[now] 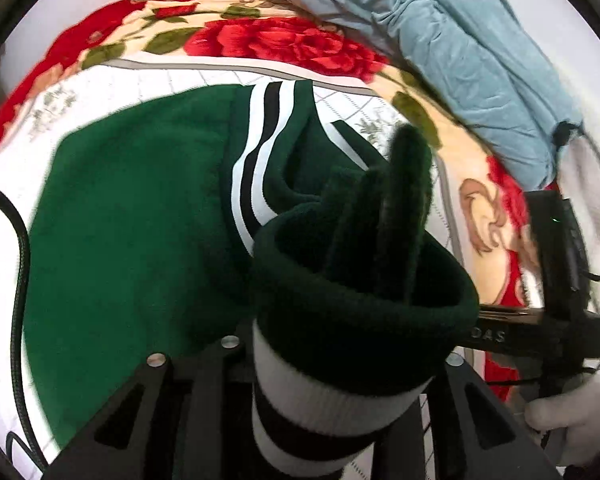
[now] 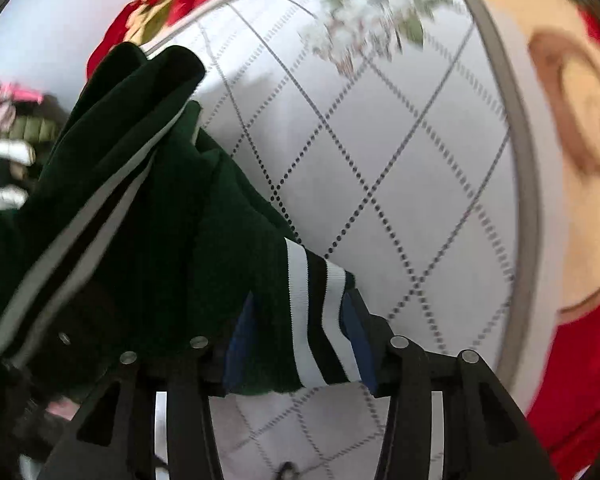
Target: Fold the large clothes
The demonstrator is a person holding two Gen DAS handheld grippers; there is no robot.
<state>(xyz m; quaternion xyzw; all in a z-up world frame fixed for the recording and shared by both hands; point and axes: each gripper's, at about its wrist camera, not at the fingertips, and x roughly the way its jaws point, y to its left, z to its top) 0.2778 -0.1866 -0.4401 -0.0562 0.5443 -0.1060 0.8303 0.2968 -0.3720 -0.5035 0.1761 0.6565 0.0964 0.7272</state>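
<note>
where the white quilted bedspread [image 1: 112, 80] lies over the rose-print blanket [image 1: 284, 42], the dark green sweatshirt [image 1: 132, 208] is spread flat across the bed, its white and black sleeve stripes [image 1: 256, 168] curving up the middle. my left gripper [image 1: 340, 360] is clenched on a green ribbed cuff [image 1: 360, 292] banded in white, which bulges up between my fingers. my right gripper [image 2: 300, 360] clamps the other striped cuff [image 2: 324, 320] between its blue pads [image 2: 356, 332], that sleeve hanging away to the left above the bedspread. a pale blue bundle of fabric [image 1: 460, 60] lies at the far right of the bed.
</note>
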